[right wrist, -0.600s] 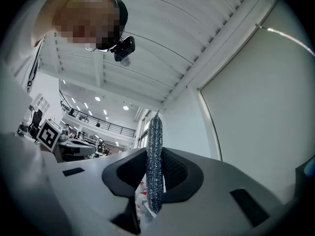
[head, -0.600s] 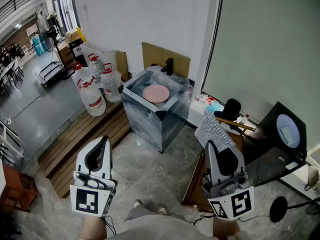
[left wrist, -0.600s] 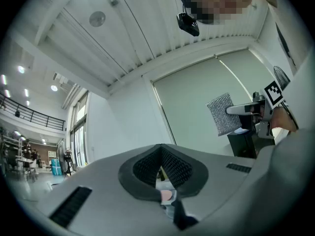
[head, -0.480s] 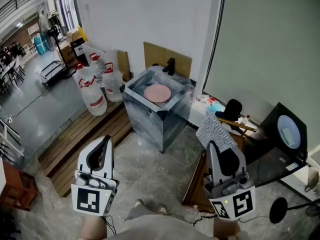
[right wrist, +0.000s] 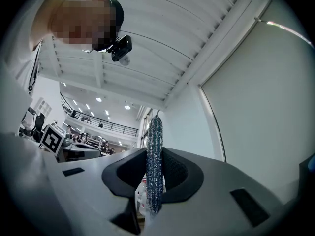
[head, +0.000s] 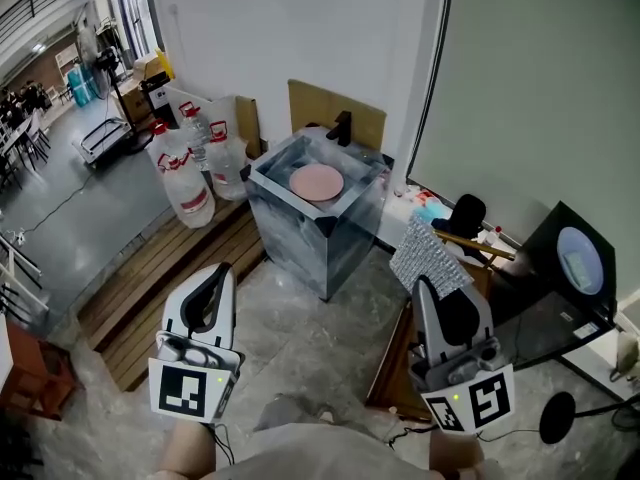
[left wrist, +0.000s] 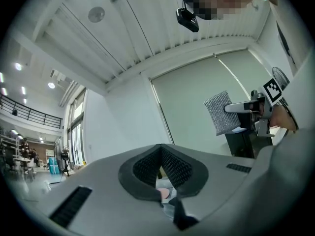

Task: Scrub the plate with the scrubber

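A pink plate point(head: 317, 181) lies in the basin of a grey stone-look sink block point(head: 300, 236) a few steps ahead, below a black tap point(head: 343, 128). My right gripper point(head: 432, 286) is shut on a grey mesh scrubber point(head: 426, 258), which stands up edge-on between the pads in the right gripper view, scrubber point(right wrist: 154, 161). The left gripper point(head: 222, 272) is shut and holds nothing; in the left gripper view its pads point(left wrist: 172, 165) meet, and the scrubber point(left wrist: 219, 113) shows off to the right. Both grippers are held low and close to my body, well short of the sink.
Several large water jugs point(head: 190, 168) stand left of the sink on a wooden platform point(head: 165, 278). A low wooden table point(head: 400, 353) with a black monitor point(head: 570, 268) sits on the right. A marble-patterned floor point(head: 300, 338) lies between me and the sink.
The view has shifted slightly toward the sink. Both grippers have drifted a little rightward and upward in the head view; their grips are unchanged.
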A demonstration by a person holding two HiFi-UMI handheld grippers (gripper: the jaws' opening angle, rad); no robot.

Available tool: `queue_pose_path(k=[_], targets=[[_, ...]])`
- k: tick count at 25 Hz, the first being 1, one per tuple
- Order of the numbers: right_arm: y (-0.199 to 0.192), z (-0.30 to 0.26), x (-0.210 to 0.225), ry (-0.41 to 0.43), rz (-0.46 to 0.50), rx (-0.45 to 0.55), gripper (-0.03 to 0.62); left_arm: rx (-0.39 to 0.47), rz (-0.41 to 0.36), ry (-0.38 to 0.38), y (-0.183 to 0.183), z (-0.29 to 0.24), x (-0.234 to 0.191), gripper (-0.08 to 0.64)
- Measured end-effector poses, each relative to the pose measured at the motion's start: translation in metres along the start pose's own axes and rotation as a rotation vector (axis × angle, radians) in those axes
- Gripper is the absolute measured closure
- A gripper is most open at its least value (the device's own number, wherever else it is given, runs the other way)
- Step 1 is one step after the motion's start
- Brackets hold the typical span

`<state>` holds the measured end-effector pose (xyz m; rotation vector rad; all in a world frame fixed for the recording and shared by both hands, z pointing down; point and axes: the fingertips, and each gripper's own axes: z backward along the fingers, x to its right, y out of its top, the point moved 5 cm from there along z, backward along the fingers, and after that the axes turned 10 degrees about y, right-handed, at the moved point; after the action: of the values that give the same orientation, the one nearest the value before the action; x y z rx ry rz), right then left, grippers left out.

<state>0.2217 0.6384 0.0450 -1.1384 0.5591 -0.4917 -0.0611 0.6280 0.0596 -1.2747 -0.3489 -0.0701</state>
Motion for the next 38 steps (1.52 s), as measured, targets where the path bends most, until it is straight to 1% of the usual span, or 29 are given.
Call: queue_pose_path(k=[2, 5, 8, 13, 16, 17, 19, 22, 24, 26, 28, 32, 35, 38], targets=[[-0.005, -0.001, 0.002, 0.0, -0.011, -0.009, 0.491, 0.018, -0.002, -0.01, -0.002, -0.004, 0.004, 0.549], [-0.014, -0.007, 0.004, 0.005, -0.024, -0.023, 0.491, -0.012, -0.002, -0.026, -0.01, -0.01, 0.007, 0.549], [-0.022, -0.016, 0.008, 0.012, -0.038, -0.028, 0.491, -0.013, 0.001, -0.028, -0.018, -0.017, 0.005, 0.549], [-0.049, -0.035, 0.017, 0.011, -0.066, -0.044, 0.491, -0.02, 0.009, -0.027, -0.045, -0.039, -0.003, 0.549], [-0.067, -0.053, 0.025, 0.003, -0.071, -0.061, 0.491, -0.012, 0.018, -0.036, -0.065, -0.062, -0.009, 0.549], [-0.075, -0.061, 0.029, 0.001, -0.072, -0.065, 0.491, -0.017, 0.021, -0.041, -0.073, -0.073, -0.012, 0.549], [-0.089, -0.081, 0.038, -0.01, -0.078, -0.068, 0.491, -0.066, 0.028, -0.051, -0.092, -0.094, -0.017, 0.549], [-0.109, -0.116, 0.054, -0.025, -0.088, -0.082, 0.491, -0.066, 0.033, -0.065, -0.111, -0.13, -0.032, 0.549], [-0.123, -0.144, 0.066, -0.023, -0.106, -0.102, 0.491, -0.082, 0.039, -0.067, -0.125, -0.156, -0.045, 0.549], [-0.137, -0.177, 0.08, -0.014, -0.125, -0.125, 0.491, -0.128, 0.044, -0.076, -0.142, -0.184, -0.057, 0.549], [-0.152, -0.212, 0.095, -0.006, -0.138, -0.154, 0.491, -0.168, 0.058, -0.088, -0.158, -0.216, -0.07, 0.549], [-0.193, -0.284, 0.123, 0.008, -0.186, -0.216, 0.491, -0.218, 0.094, -0.099, -0.195, -0.287, -0.102, 0.549], [-0.225, -0.334, 0.147, 0.008, -0.234, -0.253, 0.491, -0.234, 0.093, -0.117, -0.229, -0.341, -0.126, 0.549], [-0.255, -0.381, 0.169, 0.001, -0.268, -0.287, 0.491, -0.273, 0.107, -0.142, -0.264, -0.392, -0.147, 0.549]])
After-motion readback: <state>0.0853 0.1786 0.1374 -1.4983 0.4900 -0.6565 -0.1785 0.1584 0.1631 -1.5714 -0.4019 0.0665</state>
